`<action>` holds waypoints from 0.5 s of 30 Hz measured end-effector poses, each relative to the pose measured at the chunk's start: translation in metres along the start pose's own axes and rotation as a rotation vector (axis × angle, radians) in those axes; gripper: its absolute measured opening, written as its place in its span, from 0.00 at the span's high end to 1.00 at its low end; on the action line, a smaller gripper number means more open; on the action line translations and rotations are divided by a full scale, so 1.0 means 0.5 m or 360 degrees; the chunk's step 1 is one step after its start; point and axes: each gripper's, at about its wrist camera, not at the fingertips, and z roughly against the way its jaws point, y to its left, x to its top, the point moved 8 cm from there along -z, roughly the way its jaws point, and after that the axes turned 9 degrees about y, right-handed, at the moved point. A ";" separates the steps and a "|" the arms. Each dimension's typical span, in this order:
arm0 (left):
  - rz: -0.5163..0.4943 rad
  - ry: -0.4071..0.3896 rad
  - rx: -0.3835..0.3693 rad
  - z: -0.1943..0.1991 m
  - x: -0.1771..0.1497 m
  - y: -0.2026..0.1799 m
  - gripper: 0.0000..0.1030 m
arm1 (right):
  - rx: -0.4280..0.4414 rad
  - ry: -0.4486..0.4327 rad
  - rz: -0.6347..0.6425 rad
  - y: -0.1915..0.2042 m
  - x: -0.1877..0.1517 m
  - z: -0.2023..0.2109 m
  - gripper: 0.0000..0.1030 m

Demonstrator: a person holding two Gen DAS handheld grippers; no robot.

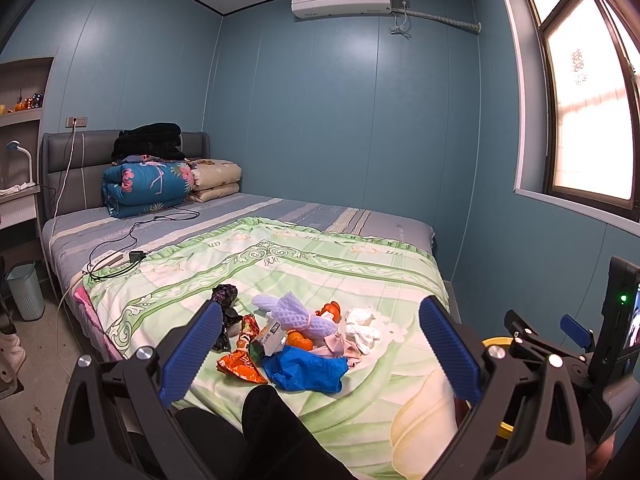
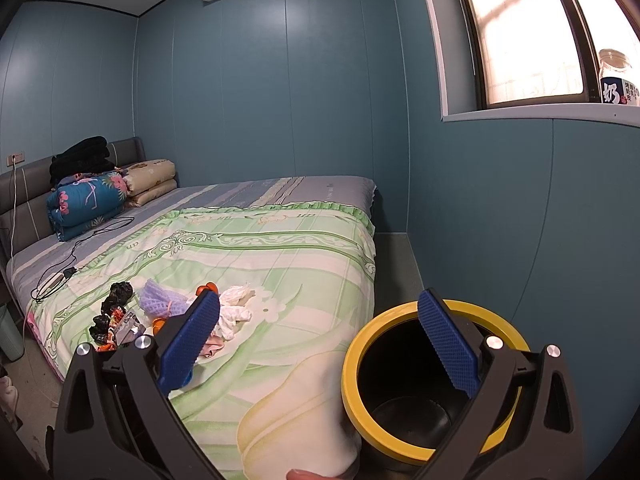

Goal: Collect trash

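Two grippers noted, both empty, fingers spread wide on each. Left gripper (image 1: pixel 320 344) held above the near end of the bed (image 1: pixel 360 248), aimed at the trash pile (image 1: pixel 296 340). Right gripper (image 2: pixel 320 344) held further right, straddling the edge of the bed and the yellow-rimmed bin (image 2: pixel 432 384) standing on the floor just beside the mattress.

Trash heaped in one cluster on the green quilt (image 1: pixel 280 264): blue plastic bag (image 1: pixel 304 372) nearest, orange snack wrapper (image 1: pixel 240 364) touching it on the left, purple foam net (image 1: pixel 296 312) behind, white crumpled tissue (image 1: pixel 362 328) to the right, black crumpled wrapper (image 1: pixel 224 296) at the far left. Bin interior dark, apparently nothing in it; task judged at its start.

Recommended for the first pick:
- Start at the outer edge of the pile, with the tissue or the blue bag, to avoid dragging neighbours along.
- Descend with fingers spread, straddle one piece only, close on a raised fold rather than flat film.
- Keep fingertips clear of the quilt; soft fabric likely to bunch into the pinch.
- Lift straight up before crossing to the bin; release well inside the yellow rim.
- Light wrappers likely to cling or flutter; confirm the drop before returning.

Charger cable (image 1: pixel 136 236) further up the bed, well apart from the pile; not trash, to be left.
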 end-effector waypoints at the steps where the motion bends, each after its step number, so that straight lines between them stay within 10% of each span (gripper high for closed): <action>1: 0.0000 0.0000 -0.0002 0.000 0.000 0.000 0.08 | 0.0001 0.0002 0.0000 0.000 0.000 0.000 0.08; 15: 0.0003 -0.0001 0.0000 0.002 0.000 0.003 0.08 | 0.0010 0.0007 0.0004 0.002 -0.004 -0.006 0.08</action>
